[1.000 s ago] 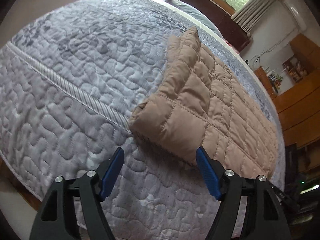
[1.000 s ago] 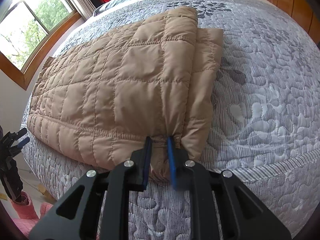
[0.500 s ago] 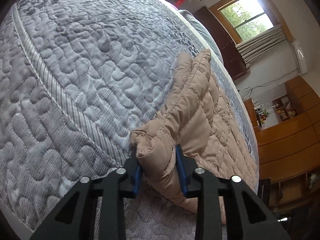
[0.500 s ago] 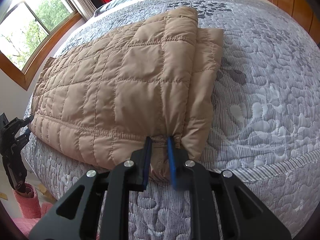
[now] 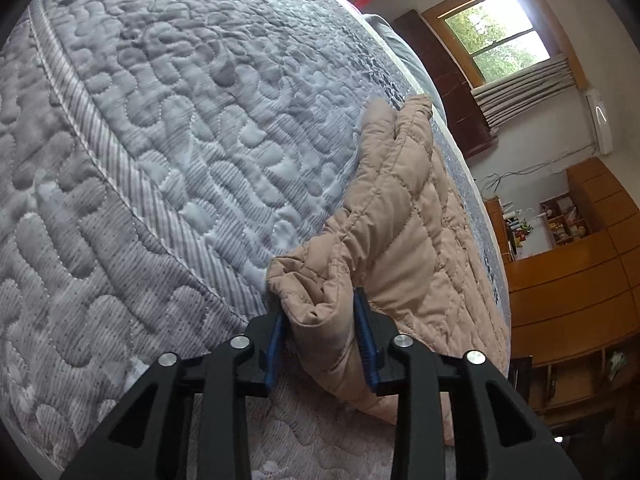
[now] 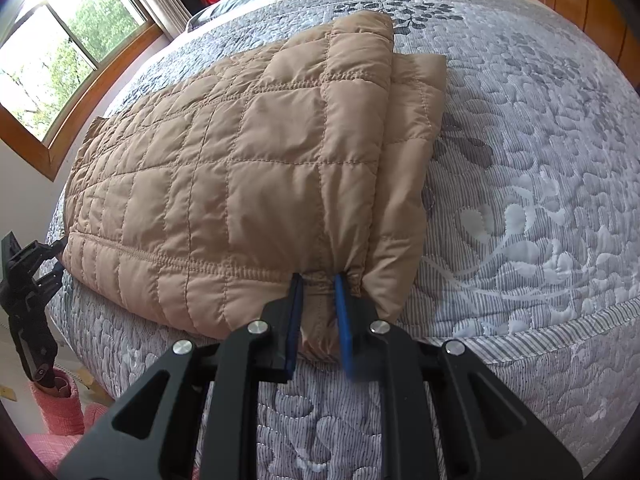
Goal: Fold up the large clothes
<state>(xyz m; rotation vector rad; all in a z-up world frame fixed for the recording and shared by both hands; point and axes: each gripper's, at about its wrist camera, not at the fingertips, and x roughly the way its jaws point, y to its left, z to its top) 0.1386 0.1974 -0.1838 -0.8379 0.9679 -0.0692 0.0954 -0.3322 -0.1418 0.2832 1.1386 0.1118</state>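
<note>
A tan quilted jacket (image 6: pixel 248 168) lies folded along the near edge of a grey quilted bed (image 6: pixel 540 160). My right gripper (image 6: pixel 318 280) is shut on the jacket's near hem by its right corner. My left gripper (image 5: pixel 318 300) is shut on the bunched corner at the jacket's (image 5: pixel 404 240) other end, at the bed's (image 5: pixel 180 120) edge. The left gripper also shows in the right wrist view (image 6: pixel 52 256) at the jacket's far left corner.
A window (image 6: pixel 52 56) is on the left wall, and wooden cabinets (image 5: pixel 568 288) stand beyond the bed. A pink cloth (image 6: pixel 60 412) lies on the floor at lower left. The bed's edge seam (image 5: pixel 120 192) runs beside the jacket.
My left gripper moved in and shut on the jacket's corner, which was free a second ago. My right gripper has kept its hold and stayed in place.
</note>
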